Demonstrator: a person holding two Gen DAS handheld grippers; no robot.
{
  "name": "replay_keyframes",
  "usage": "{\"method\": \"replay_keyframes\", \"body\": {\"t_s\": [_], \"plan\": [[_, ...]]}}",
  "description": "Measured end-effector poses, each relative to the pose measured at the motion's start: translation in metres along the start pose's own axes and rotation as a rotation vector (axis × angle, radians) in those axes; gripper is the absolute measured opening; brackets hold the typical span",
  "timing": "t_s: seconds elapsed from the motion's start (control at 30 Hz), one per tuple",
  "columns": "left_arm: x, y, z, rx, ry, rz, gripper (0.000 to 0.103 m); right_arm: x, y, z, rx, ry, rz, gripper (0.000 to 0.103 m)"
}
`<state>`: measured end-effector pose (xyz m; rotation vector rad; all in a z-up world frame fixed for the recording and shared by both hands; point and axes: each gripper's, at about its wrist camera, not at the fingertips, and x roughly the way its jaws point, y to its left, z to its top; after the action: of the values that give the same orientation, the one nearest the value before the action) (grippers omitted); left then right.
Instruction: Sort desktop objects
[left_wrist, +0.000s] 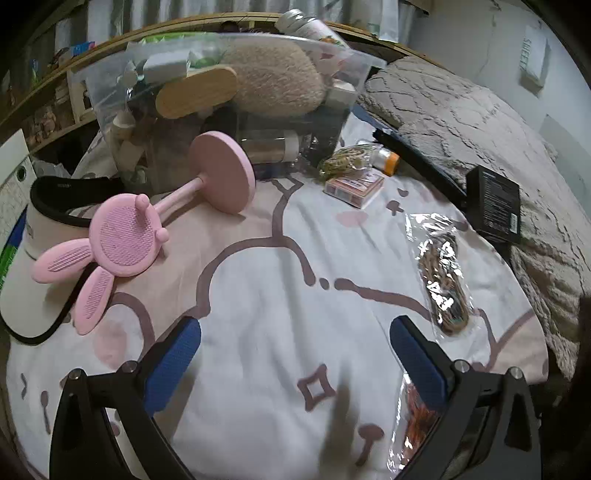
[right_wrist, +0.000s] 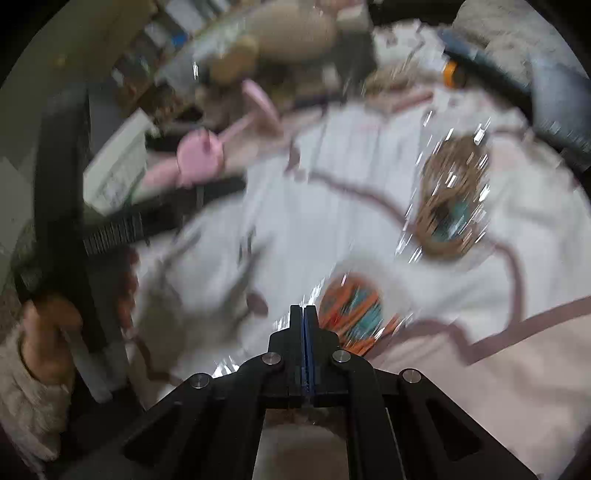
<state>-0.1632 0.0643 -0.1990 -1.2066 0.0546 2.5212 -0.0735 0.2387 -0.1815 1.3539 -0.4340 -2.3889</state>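
My left gripper (left_wrist: 295, 350) hangs open over the white cartoon-print sheet (left_wrist: 280, 280), nothing between its blue pads (left_wrist: 173, 362). A clear packet with a brown braided item (left_wrist: 443, 280) lies just beyond its right finger. A second clear packet holding an orange item (left_wrist: 415, 424) shows behind that finger. In the blurred right wrist view my right gripper (right_wrist: 303, 310) is shut, and its tips look pinched on the plastic edge of the orange packet (right_wrist: 351, 314). The brown packet (right_wrist: 450, 199) lies farther off. A pink bunny-shaped stand (left_wrist: 122, 236) rests on a white visor (left_wrist: 26, 280) at left.
A clear storage box (left_wrist: 229, 110) full of items stands at the back. In front of it lie a card box (left_wrist: 352, 186), a bag of rubber bands (left_wrist: 343, 162) and an orange-capped bottle (left_wrist: 388, 160). A black box (left_wrist: 493, 208) leans on a grey blanket (left_wrist: 480, 122). A hand (right_wrist: 48, 332) holds the left tool.
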Motion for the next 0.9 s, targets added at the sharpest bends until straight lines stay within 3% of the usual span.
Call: {"method": "replay_keyframes", "body": {"t_s": [0.07, 0.17, 0.37, 0.6, 0.73, 0.9], "plan": [[-0.005, -0.004, -0.004, 0.011, 0.009, -0.007, 0.103, -0.009, -0.007, 0.004, 0.02, -0.056, -0.018, 0.006], [-0.005, -0.015, -0.012, 0.026, 0.06, -0.017, 0.103, 0.004, -0.026, 0.033, 0.06, -0.11, -0.112, 0.006], [-0.008, -0.046, -0.031, 0.083, 0.134, -0.052, 0.103, 0.022, -0.078, 0.056, 0.12, -0.102, -0.174, 0.006], [0.002, -0.075, -0.058, 0.127, 0.255, -0.095, 0.103, 0.043, -0.083, 0.065, 0.119, -0.13, -0.177, 0.006], [0.008, -0.093, -0.067, 0.217, 0.285, -0.071, 0.103, 0.064, -0.085, 0.062, 0.113, -0.067, -0.202, 0.006], [0.021, -0.092, -0.075, 0.238, 0.351, -0.066, 0.103, 0.067, -0.094, 0.053, 0.155, -0.04, -0.125, 0.006]]}}
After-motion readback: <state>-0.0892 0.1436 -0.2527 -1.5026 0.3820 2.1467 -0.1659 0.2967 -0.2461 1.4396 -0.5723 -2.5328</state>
